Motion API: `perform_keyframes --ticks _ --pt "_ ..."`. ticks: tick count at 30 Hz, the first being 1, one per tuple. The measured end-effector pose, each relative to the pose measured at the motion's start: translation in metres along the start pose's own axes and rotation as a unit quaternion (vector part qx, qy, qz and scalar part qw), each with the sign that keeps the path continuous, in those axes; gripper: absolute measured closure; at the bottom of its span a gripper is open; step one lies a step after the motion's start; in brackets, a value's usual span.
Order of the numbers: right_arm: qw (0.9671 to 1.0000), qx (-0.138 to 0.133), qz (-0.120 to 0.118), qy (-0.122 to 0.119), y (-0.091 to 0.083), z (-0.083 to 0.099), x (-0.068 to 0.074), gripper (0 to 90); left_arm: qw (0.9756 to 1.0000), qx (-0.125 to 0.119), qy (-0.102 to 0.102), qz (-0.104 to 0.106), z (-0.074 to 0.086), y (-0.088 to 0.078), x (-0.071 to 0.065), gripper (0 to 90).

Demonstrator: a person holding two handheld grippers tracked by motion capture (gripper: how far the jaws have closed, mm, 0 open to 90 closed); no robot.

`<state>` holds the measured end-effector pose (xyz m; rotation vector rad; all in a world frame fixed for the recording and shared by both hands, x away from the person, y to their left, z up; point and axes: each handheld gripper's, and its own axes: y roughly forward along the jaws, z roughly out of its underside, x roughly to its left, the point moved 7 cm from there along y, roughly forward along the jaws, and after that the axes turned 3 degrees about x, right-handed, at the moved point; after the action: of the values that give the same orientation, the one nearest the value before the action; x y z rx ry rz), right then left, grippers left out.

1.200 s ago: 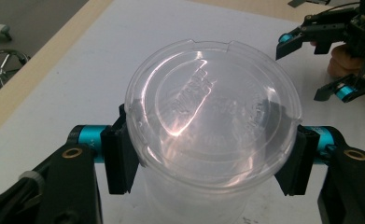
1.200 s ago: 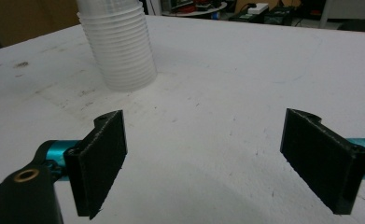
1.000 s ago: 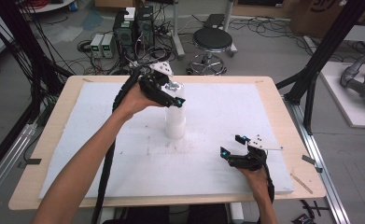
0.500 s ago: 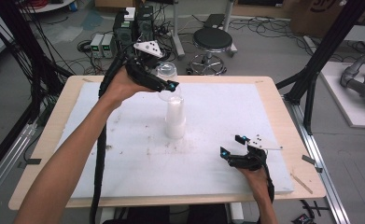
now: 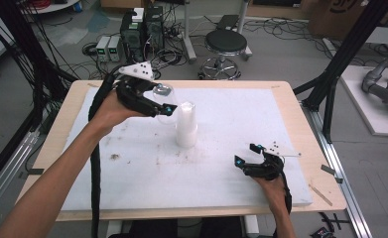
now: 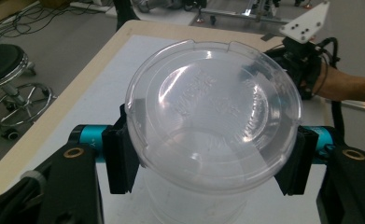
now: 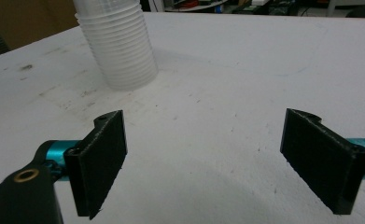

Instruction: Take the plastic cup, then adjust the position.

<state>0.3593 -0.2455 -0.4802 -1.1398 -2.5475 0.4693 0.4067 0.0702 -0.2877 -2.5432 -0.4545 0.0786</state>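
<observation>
- the left tongs (image 5: pixel 157 106) hang above the table (image 5: pixel 291 99) toward eleven o'clock, pinching a single clear plastic cup (image 5: pixel 163 92) across its side walls.
- in the left gripper view the cup (image 6: pixel 213 116) sits between the two black jaws with its round bottom facing the camera, its walls pressed on both sides.
- the white stack of nested cups (image 5: pixel 186 124) stands upright near the middle of the table, at about three o'clock from the held cup and apart from it.
- in the right gripper view the same stack (image 7: pixel 117 42) rises at about eleven o'clock, ribbed with many rims.
- the right tongs (image 5: pixel 248 154) rest low on the table toward five o'clock, spread wide with nothing between them, well apart from the stack.
- judging by looks, the cup is thin, light and glossy, so it likely flexes and could slip or buckle under a hard squeeze.
- a gentle pinch across the side walls near the stiffer base or rim seems the safest hold.
- the stack looks light and tall, so a sideways nudge could tip it; steadying it low down would be wise.
</observation>
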Motion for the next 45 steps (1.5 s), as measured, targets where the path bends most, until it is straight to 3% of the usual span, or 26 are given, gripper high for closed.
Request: perform_keyframes --ticks 6,9,15,16,23,27,31,32,33,34,39,45 --pt "1.0 0.001 -0.003 -0.003 0.0 0.0 0.001 14.5 0.9989 -0.039 0.008 0.027 0.02 -0.008 -0.023 35.6" --pt "1.0 -0.004 -0.004 -0.008 -0.001 0.0 0.003 14.5 0.9965 -0.07 0.006 0.045 0.033 -0.01 -0.038 35.6" --pt "0.9997 -0.01 -0.003 -0.02 -0.002 0.0 0.004 14.5 0.9945 -0.09 0.006 0.053 0.053 -0.006 -0.052 35.5" --pt "0.9998 -0.01 -0.004 -0.019 -0.002 0.0 0.005 14.5 0.9911 -0.116 -0.007 0.065 0.06 -0.005 -0.059 35.5" --pt "0.9998 -0.01 -0.006 -0.018 -0.002 0.0 0.005 14.5 0.9865 -0.144 -0.015 0.076 0.084 0.009 -0.072 35.4" --pt "0.9997 -0.01 -0.006 -0.021 -0.002 0.0 0.005 14.5 0.9864 -0.142 -0.016 0.082 0.094 0.018 -0.075 35.5" --pt "0.9997 -0.007 -0.009 -0.023 -0.002 0.0 0.005 14.5 0.9844 -0.151 -0.019 0.088 0.104 0.025 -0.075 35.5" --pt "0.9995 -0.01 -0.009 -0.028 -0.001 0.0 0.005 14.5 0.9837 -0.153 -0.028 0.091 0.107 0.028 -0.074 35.5" --pt "0.9996 -0.009 -0.009 -0.026 -0.002 0.0 0.005 14.5 0.9837 -0.153 -0.028 0.091 0.107 0.028 -0.074 35.3" --pt "0.9995 -0.011 -0.009 -0.028 -0.002 0.0 0.005 14.5 0.9852 -0.145 -0.024 0.087 0.108 0.028 -0.073 35.3" --pt "0.9995 -0.013 -0.015 -0.026 -0.002 -0.001 0.005 14.5 0.9837 -0.156 -0.026 0.086 0.108 0.022 -0.068 35.3" --pt "0.9992 -0.016 -0.03 -0.022 -0.003 -0.003 0.004 14.5 0.9836 -0.157 -0.026 0.085 0.108 0.022 -0.067 35.4"
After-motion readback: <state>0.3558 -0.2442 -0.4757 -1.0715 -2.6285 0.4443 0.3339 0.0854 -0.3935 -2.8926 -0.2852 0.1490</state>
